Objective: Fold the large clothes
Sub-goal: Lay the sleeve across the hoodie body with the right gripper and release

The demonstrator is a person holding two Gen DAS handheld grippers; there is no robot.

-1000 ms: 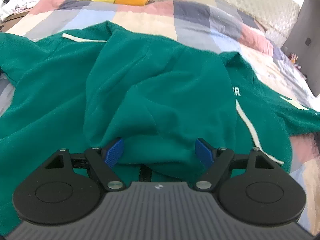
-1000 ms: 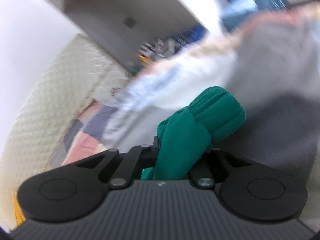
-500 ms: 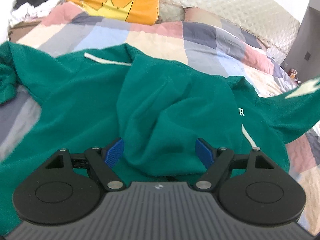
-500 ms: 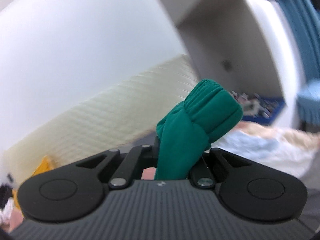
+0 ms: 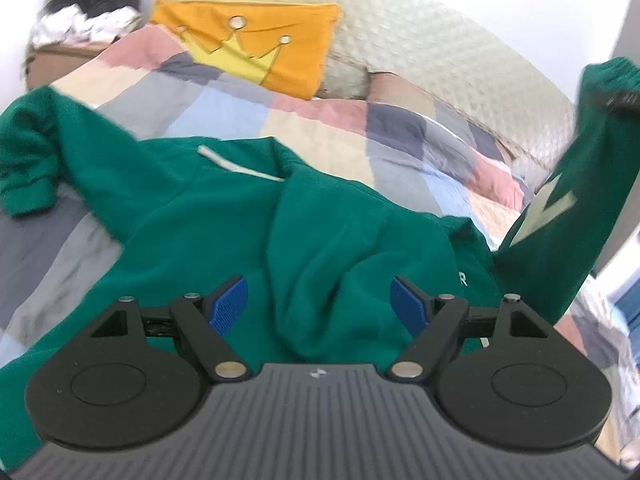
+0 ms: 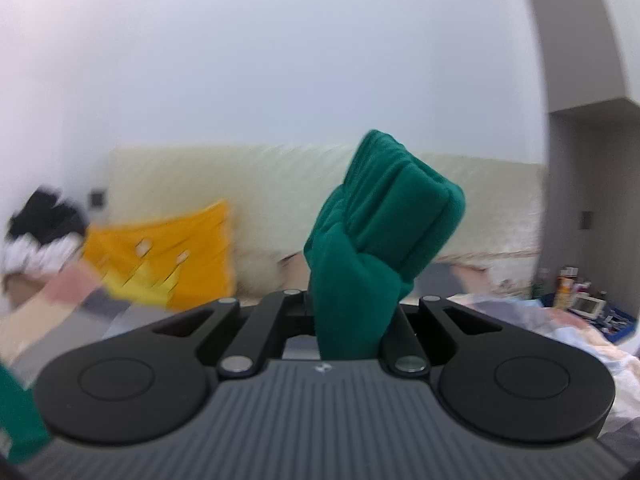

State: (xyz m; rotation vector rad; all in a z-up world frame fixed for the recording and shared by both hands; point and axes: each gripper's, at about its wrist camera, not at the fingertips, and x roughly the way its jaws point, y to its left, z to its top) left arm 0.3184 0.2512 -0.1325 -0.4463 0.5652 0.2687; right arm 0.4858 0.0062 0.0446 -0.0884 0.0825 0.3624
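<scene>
Around the work, a patchwork quilt (image 5: 328, 132) in pink, grey, blue and cream covers the bed, with an orange cushion (image 5: 260, 46) bearing a yellow crown propped against a cream quilted headboard (image 5: 440, 60). A heap of black and white clothes (image 5: 88, 12) sits at the far left corner, and small clutter (image 6: 576, 300) lies by the grey wall on the right.

Nothing stands between the left gripper (image 5: 320, 304) and the green hoodie (image 5: 224, 216); its blue pads are spread wide over the bunched hood, and they grip nothing.

The hoodie lies flat across the quilt, its long axis running left to right. One sleeve ends in a ribbed cuff at the left, and a white drawstring (image 5: 240, 166) crosses the chest.

The other sleeve (image 5: 560, 208), marked in white, rises steeply at the right. The right gripper (image 6: 352, 312) is clamped on its cuff (image 6: 384, 232), which bulges in thick folds above the jaws.
</scene>
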